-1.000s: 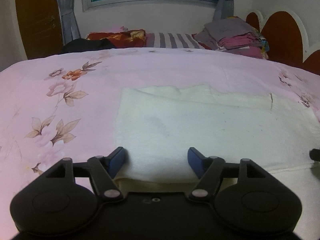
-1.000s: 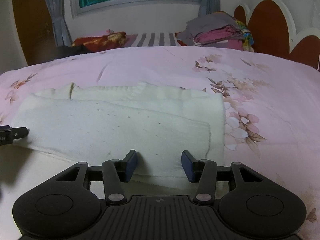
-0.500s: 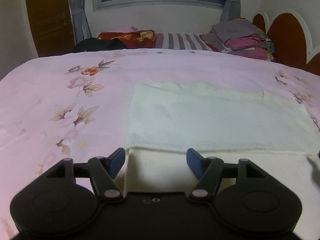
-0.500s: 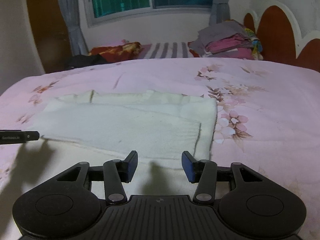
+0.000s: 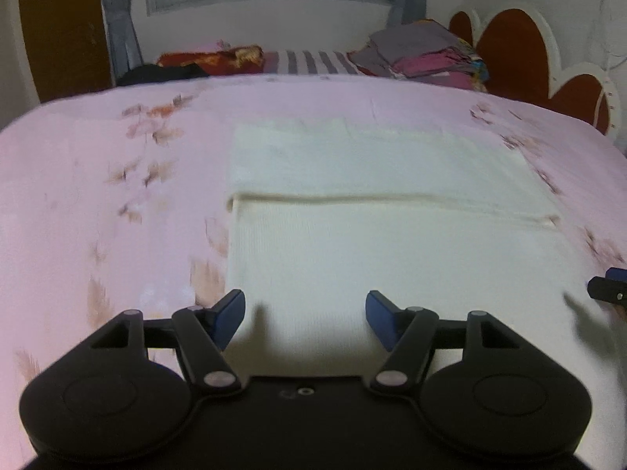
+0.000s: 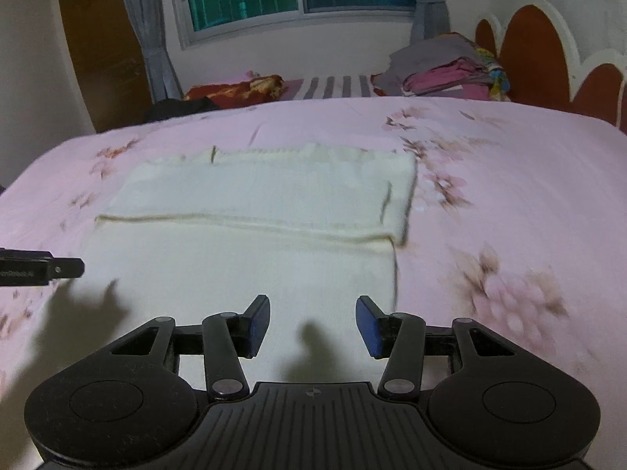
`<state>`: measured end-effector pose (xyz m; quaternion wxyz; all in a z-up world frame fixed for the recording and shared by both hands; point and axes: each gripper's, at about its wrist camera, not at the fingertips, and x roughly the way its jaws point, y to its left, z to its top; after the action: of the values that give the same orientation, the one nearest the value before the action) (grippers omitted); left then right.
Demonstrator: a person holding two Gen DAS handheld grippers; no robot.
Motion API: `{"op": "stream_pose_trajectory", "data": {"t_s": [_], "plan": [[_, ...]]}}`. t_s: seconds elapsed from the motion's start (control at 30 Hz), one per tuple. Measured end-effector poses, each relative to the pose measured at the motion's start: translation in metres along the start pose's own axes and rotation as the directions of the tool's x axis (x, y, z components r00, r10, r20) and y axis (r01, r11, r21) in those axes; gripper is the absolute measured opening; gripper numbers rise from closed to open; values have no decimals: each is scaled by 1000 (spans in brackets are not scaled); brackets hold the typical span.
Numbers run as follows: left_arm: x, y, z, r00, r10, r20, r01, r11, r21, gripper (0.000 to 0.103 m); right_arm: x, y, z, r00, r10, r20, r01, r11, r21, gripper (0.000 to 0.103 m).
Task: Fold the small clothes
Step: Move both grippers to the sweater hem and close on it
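A cream knitted garment lies flat on the pink floral bedspread. Its far half is folded over, and the fold's edge runs straight across it. My left gripper hovers open over the near left part of the garment, with nothing between its blue pads. My right gripper hovers open over the near right part, also with nothing in it. Each gripper's tip shows at the edge of the other's view: the right gripper and the left gripper.
A pile of folded clothes sits at the far right by the red and white headboard. A striped cloth, a red blanket and a dark garment lie along the far side. Window and curtains stand behind.
Both grippers have drawn back from the folded edge and risen a little. More of the garment's near part now shows in front of them. The garment itself lies still.
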<state>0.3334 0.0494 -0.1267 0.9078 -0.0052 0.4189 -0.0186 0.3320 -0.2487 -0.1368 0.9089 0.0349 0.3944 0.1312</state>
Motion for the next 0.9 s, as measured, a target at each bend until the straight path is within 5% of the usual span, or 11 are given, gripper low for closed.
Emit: {"op": "stream_pose_trajectory", "data": {"t_s": [0.53,0.9], "plan": [[-77,35,-104,998,-36,-56,36,999,-6,65,-82,40,-96,995,-70,-65,68,997,-33,48],[-102,53,-150,992,-70,-106,60,994,-93,56,-115,30,-139,982,-146,-118,148,989,10,48]]}}
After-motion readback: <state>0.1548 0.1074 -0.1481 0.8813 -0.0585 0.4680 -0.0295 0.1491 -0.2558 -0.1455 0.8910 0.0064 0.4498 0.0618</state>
